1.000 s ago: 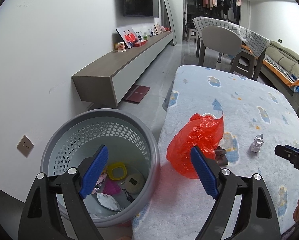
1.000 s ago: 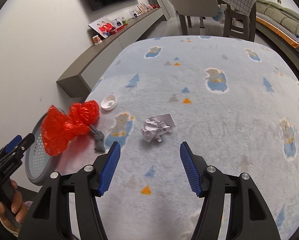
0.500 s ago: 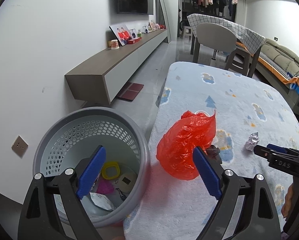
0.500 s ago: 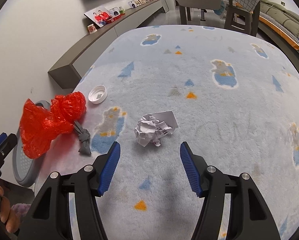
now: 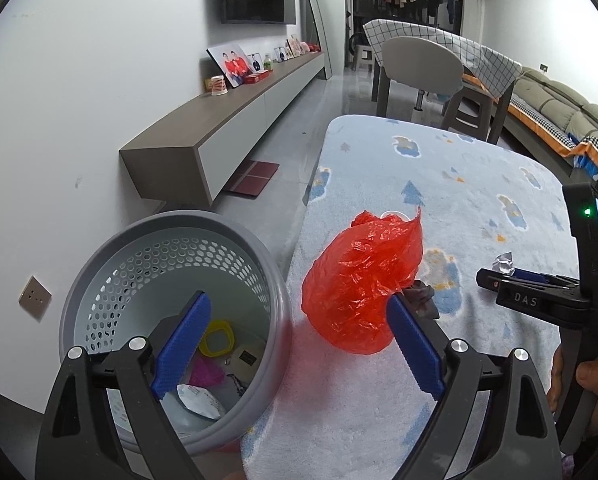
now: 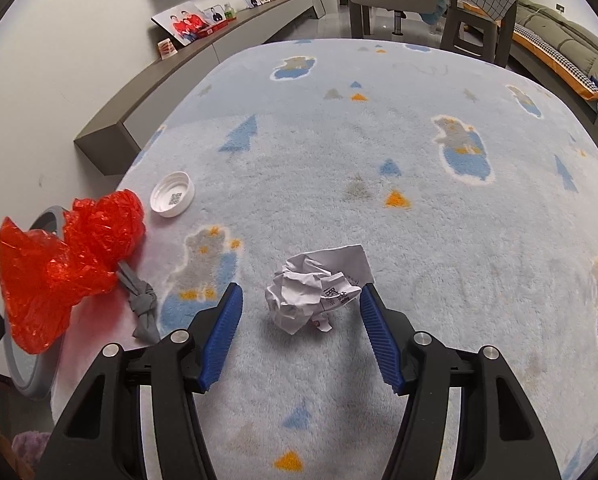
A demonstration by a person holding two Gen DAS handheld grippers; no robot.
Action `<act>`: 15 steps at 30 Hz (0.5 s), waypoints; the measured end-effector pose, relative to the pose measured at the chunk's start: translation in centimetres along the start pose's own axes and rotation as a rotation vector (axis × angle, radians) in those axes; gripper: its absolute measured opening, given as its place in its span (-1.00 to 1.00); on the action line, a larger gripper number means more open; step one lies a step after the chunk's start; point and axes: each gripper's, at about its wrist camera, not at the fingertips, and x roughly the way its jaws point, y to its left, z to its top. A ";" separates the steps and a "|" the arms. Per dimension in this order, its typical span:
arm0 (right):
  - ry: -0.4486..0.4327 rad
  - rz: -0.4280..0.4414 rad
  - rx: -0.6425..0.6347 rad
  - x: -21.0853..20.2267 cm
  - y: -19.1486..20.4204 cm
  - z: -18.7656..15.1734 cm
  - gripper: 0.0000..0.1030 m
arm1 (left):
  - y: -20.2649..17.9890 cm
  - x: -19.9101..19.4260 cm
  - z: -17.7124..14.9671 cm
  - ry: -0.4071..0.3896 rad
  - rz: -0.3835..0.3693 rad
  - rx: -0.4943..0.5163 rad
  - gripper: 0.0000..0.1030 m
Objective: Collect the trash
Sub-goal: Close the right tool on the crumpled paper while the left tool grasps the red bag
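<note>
A crumpled white paper ball lies on the light blue table cover, just ahead of and between the blue fingers of my open right gripper. It also shows small in the left wrist view. A crumpled red plastic bag lies near the table's left edge. My left gripper is open and empty, above the gap between the grey waste basket and the bag. A knotted grey rag and a white bottle cap lie beside the bag.
The basket stands on the floor against the table's left side, with several pieces of trash inside. The table cover stretches far ahead. A low wall cabinet, a chair and a sofa stand beyond.
My right gripper has moved forward and down, so the paper ball now sits between its fingertips. My left gripper has shifted slightly left and back; the right gripper now shows large in its view.
</note>
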 end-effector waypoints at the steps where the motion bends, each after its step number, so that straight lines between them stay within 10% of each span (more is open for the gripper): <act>1: 0.002 -0.001 0.001 0.1 0.0 0.0 0.00 | 0.0 0.0 0.0 0.001 0.000 0.000 0.70; 15: -0.032 0.085 0.053 -2.6 0.0 0.3 -0.28 | -0.7 0.4 -0.4 0.010 -0.026 0.022 0.75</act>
